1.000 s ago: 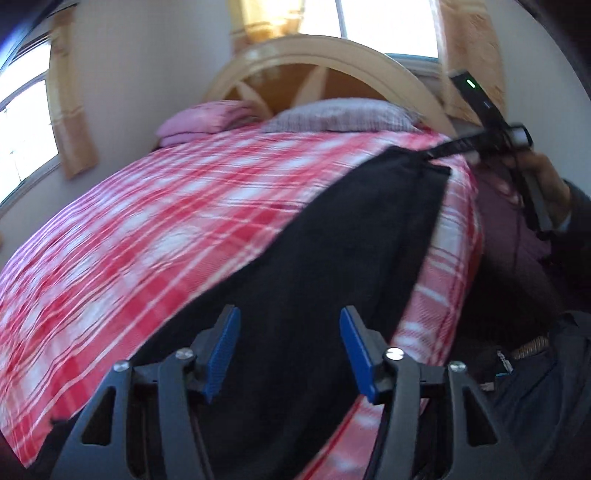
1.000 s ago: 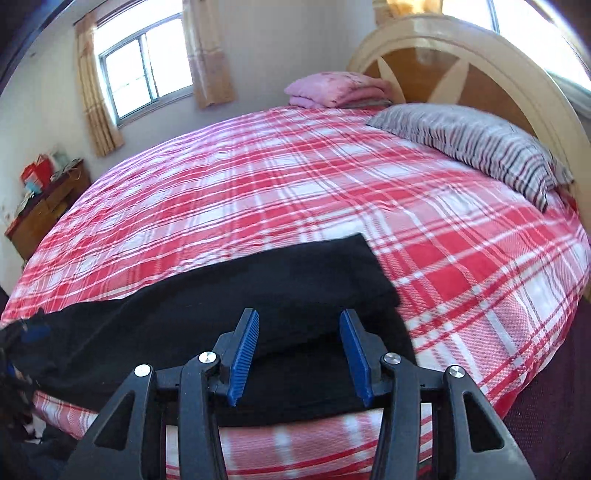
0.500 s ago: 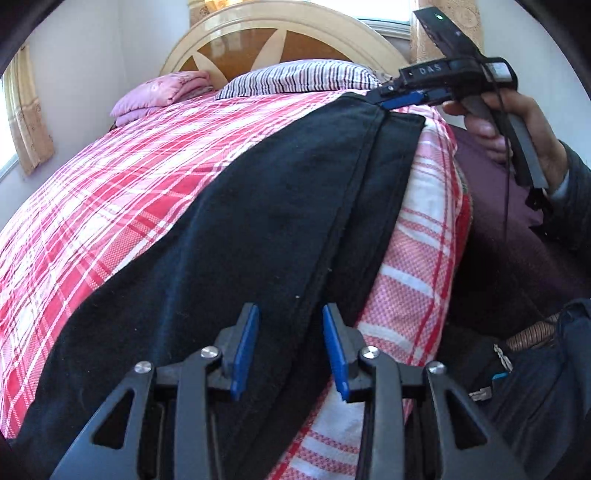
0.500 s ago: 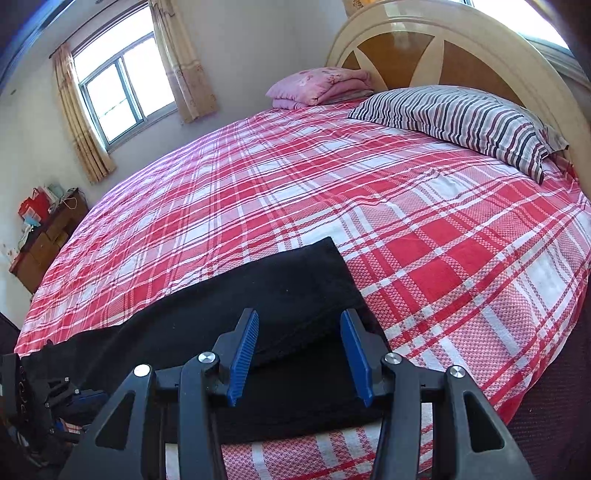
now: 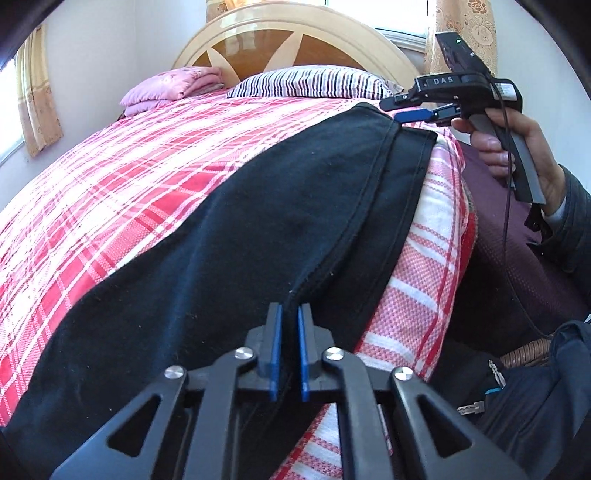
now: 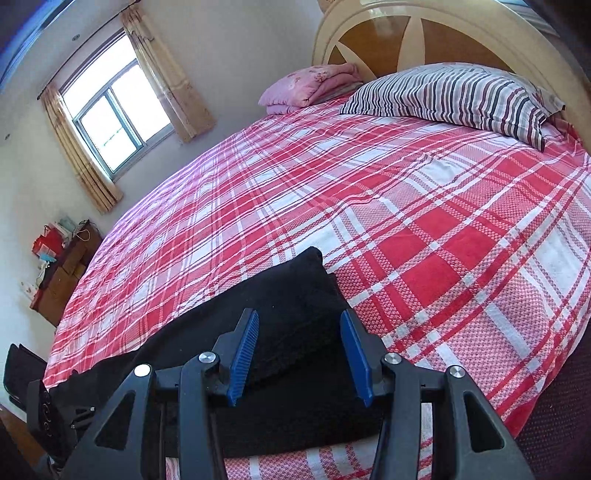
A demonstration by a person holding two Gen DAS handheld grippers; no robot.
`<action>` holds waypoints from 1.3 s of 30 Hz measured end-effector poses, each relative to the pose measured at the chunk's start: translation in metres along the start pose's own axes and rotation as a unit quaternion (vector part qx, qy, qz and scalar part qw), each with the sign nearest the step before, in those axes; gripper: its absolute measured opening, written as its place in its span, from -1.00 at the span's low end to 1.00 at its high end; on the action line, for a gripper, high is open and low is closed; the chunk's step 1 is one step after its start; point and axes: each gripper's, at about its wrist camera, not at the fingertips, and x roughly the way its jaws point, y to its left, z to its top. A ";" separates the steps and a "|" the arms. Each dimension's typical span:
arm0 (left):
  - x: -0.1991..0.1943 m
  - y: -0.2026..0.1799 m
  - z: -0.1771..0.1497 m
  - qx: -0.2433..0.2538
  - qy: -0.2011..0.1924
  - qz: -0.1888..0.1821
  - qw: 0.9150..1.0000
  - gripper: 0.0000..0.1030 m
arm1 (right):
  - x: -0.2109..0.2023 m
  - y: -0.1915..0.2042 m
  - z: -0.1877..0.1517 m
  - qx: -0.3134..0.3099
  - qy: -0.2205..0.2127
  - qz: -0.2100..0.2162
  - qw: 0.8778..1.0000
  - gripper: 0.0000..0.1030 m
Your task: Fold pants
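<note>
Black pants (image 5: 258,221) lie stretched along the near edge of a red plaid bed (image 5: 129,177), one leg on top of the other. My left gripper (image 5: 290,310) is shut on the edge seam of the upper layer near the waist end, with fabric pinched between the blue pads. At the far end, a hand (image 5: 517,147) holds my right gripper (image 5: 410,109) just above the leg hems. In the right wrist view the right gripper (image 6: 299,325) is open, its pads apart over the hem end of the pants (image 6: 295,291) and not pressing on them.
A striped pillow (image 6: 450,96) and a folded pink blanket (image 6: 314,85) sit by the wooden headboard (image 6: 424,33). A wooden nightstand (image 6: 62,273) stands beyond the bed's far corner. The bed's dark purple side (image 5: 517,258) and a dark bag with keys (image 5: 517,387) are at right.
The left jaws have come together on the pants' edge seam after dropping closer to the fabric. The right gripper has rolled a little and edged forward over the hems, still open.
</note>
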 end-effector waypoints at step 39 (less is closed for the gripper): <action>-0.015 0.018 0.007 -0.037 -0.048 -0.005 0.998 -0.88 | -0.018 0.002 0.005 -0.047 -0.016 -0.040 0.998 -0.86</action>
